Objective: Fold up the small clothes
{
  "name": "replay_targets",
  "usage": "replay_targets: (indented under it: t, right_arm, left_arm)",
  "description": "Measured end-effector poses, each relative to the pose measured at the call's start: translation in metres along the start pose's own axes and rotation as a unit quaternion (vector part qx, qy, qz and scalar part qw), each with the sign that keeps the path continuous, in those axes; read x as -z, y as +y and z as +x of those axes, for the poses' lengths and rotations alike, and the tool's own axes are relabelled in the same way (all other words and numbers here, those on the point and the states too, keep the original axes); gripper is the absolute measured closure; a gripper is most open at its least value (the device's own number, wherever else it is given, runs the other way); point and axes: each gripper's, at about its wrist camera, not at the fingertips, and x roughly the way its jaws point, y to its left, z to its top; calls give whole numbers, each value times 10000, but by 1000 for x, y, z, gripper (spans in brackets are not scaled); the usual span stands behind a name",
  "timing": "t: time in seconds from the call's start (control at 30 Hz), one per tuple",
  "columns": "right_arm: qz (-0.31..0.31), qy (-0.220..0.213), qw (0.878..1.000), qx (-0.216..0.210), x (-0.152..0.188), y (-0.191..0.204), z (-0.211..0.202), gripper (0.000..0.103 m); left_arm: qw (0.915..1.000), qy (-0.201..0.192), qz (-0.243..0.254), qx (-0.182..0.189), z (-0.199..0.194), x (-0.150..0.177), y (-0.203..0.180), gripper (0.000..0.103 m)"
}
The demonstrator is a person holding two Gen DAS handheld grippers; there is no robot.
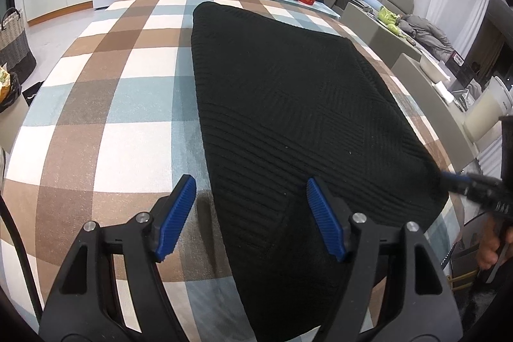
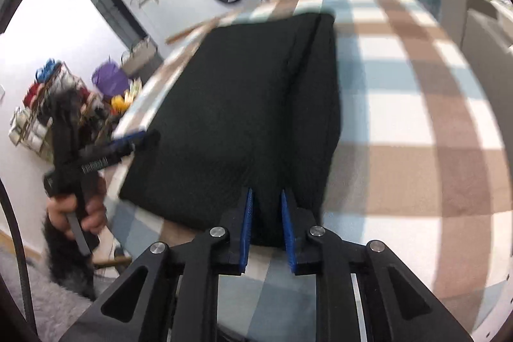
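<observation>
The black ribbed knit garment (image 1: pixel 288 104) lies flat on the checked surface (image 1: pixel 105 104) — soft, limp, fairly thick, best taken at its near corners. The right hand-held gripper (image 2: pixel 266 225) pinches its near edge; the left hand-held gripper (image 1: pixel 250 217) hovers spread over the near-left edge.

Even indoor light, heavy fisheye bend.
Left wrist view sharp; right wrist view motion-blurred toward the edges. Black vignette rings both. Soft shadow beneath the left gripper (image 1: pixel 251 218); no glare.
</observation>
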Motion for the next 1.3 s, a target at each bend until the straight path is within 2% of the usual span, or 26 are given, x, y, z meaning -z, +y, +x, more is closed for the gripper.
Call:
replay_targets:
  t: [0.1,0.17,0.2,0.23,0.33,0.4,0.5,0.67,0.7,0.73,0.77,0.83,0.9,1.0,1.07,1.13,1.17,1.27,1.3]
  right_arm:
    - [246,-94,9994,204,-6,-12,-1,79]
    - [114,223,9995,198,-1,-11,11,79]
    - [-42,348,9988,328,2,-8,15,79]
    - [-100,346,9988,339,2,-8,14,79]
    - [166,-41,9998,101,-14,-17,0,79]
    - [311,-325,9989,155,-31,-21,0,78]
    - [522,-354,9980,55,-62,-27,24,78]
    - [778,-122,9968,-121,-110,-34,86,78]
    - [760,-106,9970,-82,-117,-34,94,80]
    - [776,-153,9969,-30,-124,-35,100,92]
    - [703,-243,9972,-33,-130,-32,100,97]
    - [366,-517,9980,-47,-139,-20,90,98]
    - [167,-616,9978,194,-144,-15,89,98]
    - [334,-164,9984,417,-144,-26,111,96]
    - [508,-142,9983,234,-141,-32,108,90]
    - [607,-76,9981,-31,-133,-32,98,77]
    - [685,-39,9975,-197,-126,-32,92,75]
    - [797,151,9948,-609,-93,-25,81,75]
    - [698,163,9960,-525,-85,-20,80,84]
  left_arm:
    - [10000,-25,10,16,0,-2,0,34]
    - [10000,-14,31,-5,1,-2,-1,34]
    - [10000,-3,36,-3,2,-2,0,34]
    - [10000,9,28,2,2,-2,1,34]
    - [10000,-16,14,22,2,-6,2,34]
    - [10000,-45,15,49,3,-9,3,34]
    - [10000,-63,30,30,6,-14,4,34]
    - [10000,-44,-5,-19,10,-18,8,34]
    - [10000,-39,-27,-20,10,-18,9,34]
    - [10000,-37,-55,-22,11,-19,11,34]
    - [10000,-40,-75,-27,11,-20,12,34]
    - [9999,-47,-109,-52,12,-21,15,34]
    - [9999,-47,-130,-38,13,-23,17,34]
    - [9999,-8,-151,-29,18,-24,19,34]
    - [9998,20,-189,-7,19,-24,20,34]
    - [9998,18,-207,34,18,-23,20,34]
    - [9998,15,-204,42,18,-24,20,34]
    - [9998,4,-194,66,20,-24,18,34]
    - [9998,6,-204,72,20,-24,18,34]
